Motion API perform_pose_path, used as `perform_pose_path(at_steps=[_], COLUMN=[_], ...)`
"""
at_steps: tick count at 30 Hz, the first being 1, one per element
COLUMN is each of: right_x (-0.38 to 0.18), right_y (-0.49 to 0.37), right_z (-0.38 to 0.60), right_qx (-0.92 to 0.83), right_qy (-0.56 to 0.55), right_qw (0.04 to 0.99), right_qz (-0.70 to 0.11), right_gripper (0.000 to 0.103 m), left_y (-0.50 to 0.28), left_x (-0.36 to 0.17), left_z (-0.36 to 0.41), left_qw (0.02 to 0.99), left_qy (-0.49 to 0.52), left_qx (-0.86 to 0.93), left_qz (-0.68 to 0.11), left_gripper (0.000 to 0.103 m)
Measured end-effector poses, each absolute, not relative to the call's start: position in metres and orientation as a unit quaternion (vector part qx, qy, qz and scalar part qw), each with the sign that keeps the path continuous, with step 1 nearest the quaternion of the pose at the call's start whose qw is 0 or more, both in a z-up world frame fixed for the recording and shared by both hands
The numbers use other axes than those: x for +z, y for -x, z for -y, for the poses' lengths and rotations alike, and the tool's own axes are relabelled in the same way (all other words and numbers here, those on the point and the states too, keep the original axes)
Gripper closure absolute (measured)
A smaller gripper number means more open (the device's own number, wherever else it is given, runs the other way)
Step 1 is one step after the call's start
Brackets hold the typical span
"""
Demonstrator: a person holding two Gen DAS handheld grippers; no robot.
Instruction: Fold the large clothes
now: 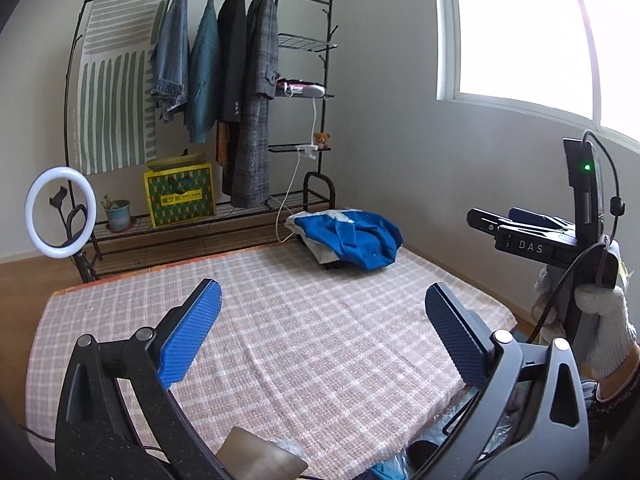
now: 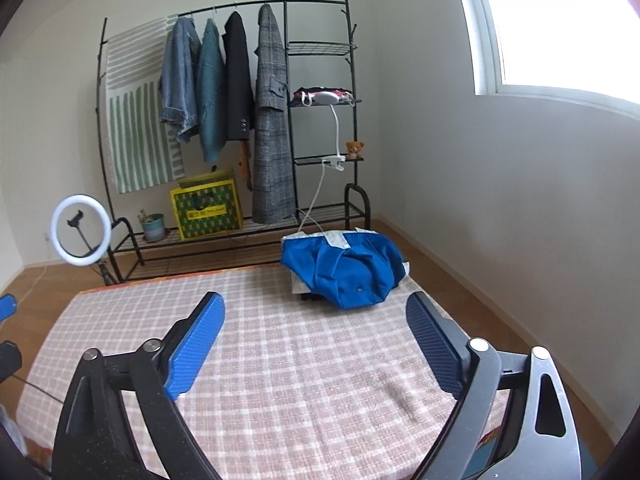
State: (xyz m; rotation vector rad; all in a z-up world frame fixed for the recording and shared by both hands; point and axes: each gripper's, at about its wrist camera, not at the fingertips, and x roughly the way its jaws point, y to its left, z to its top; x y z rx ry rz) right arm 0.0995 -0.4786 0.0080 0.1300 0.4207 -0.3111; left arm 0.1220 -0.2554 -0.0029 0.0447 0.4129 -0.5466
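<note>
A folded blue garment with pale lining (image 1: 352, 240) (image 2: 348, 266) lies on top of a small pile at the far right corner of the pink checked cloth (image 1: 312, 320) (image 2: 304, 368) that covers the table. My left gripper (image 1: 324, 308) hangs over the near part of that cloth, open, with nothing between its blue pads. My right gripper (image 2: 316, 320) is also open and empty, pointing at the blue garment from a distance. In the left wrist view the right gripper's body (image 1: 560, 236) shows at the right edge, held by a white-gloved hand (image 1: 604, 332).
A black clothes rack (image 1: 200, 100) (image 2: 232, 120) with several hanging jackets stands behind the table, with a yellow box (image 1: 180, 194), a potted plant (image 2: 153, 226) and a ring light (image 1: 60, 212) (image 2: 81, 230) beside it. A white wall and window are on the right. Some wrapped items (image 1: 272, 456) lie at the near edge.
</note>
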Motion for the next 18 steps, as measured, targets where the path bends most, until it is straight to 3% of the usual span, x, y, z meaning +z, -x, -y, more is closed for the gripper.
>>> perform_pose_path(at_steps=[18], right_x=[-0.027], right_y=[-0.122], right_z=[0.484], right_qx=[-0.184], right_qy=[-0.064], right_qw=[0.959], right_qz=[-0.207], right_gripper=[0.005], left_y=[-0.155], left_x=[-0.042], left_z=[0.25], left_qw=[0.938], left_qy=[-0.017], left_qx=[-0.245], left_qz=[-0.243], left_gripper=[0.0])
